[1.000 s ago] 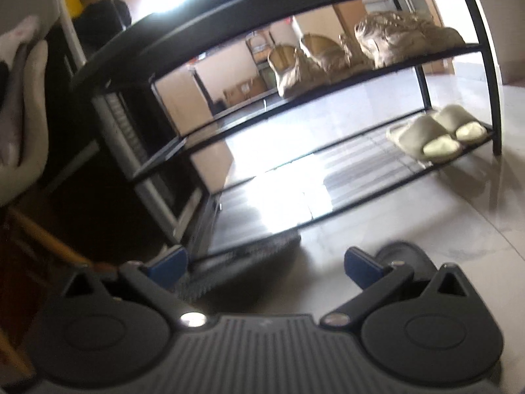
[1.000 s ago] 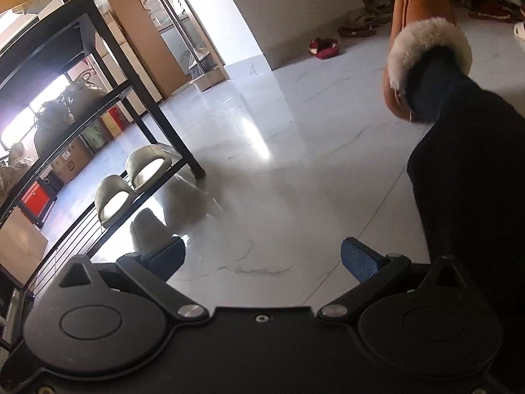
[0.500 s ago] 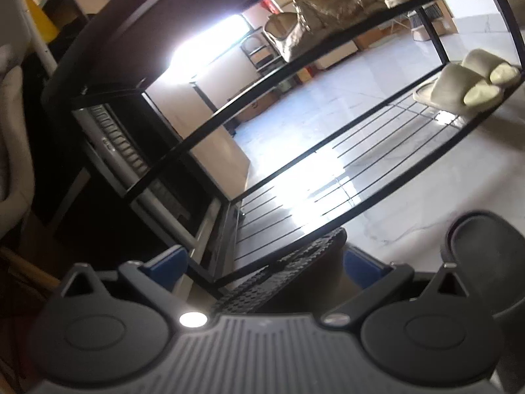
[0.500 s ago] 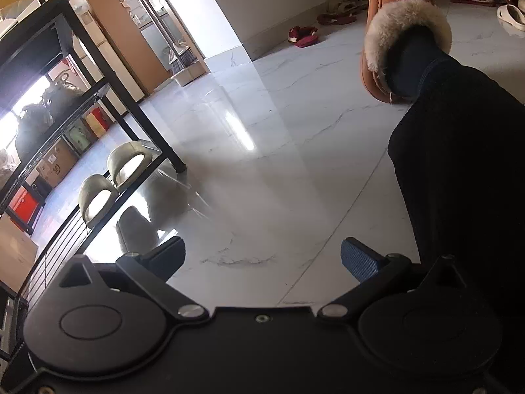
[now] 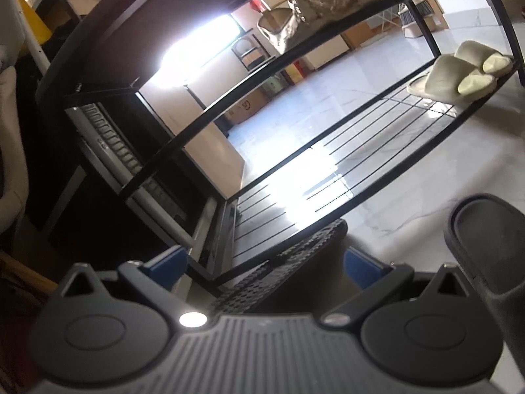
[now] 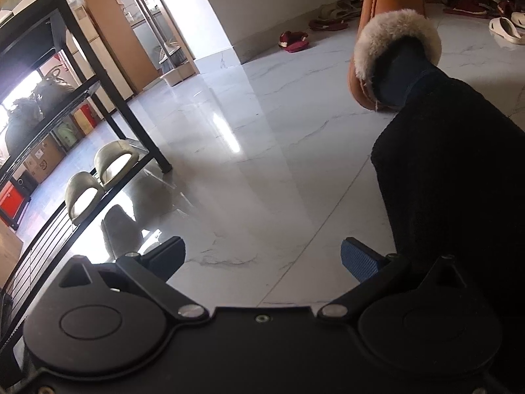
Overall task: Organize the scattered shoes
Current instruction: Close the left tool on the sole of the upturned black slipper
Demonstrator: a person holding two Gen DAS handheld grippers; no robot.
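Left gripper (image 5: 262, 259), jaws wide around a dark slipper (image 5: 282, 272), has closed in on the rack (image 5: 328, 138)'s bottom shelf beside the beige pair (image 5: 459, 72), placement looks imminent; right gripper (image 6: 262, 259) wide, empty.

- Right gripper (image 6: 262, 259): jaws wide apart, nothing between them; blue pads (image 6: 357, 261) over bare marble floor (image 6: 262, 151).
- Black shoe rack (image 6: 108, 98) at left — pair of pale slippers (image 6: 98, 177) on bottom shelf, near rack's corner leg.
- Person's leg (image 6: 459, 170) at right, dark trousers, foot in tan fur-trimmed slipper (image 6: 390, 32).
- Background: scattered shoes — red slippers (image 6: 293, 40) by wall, white sandals (image 6: 507, 29) far right.
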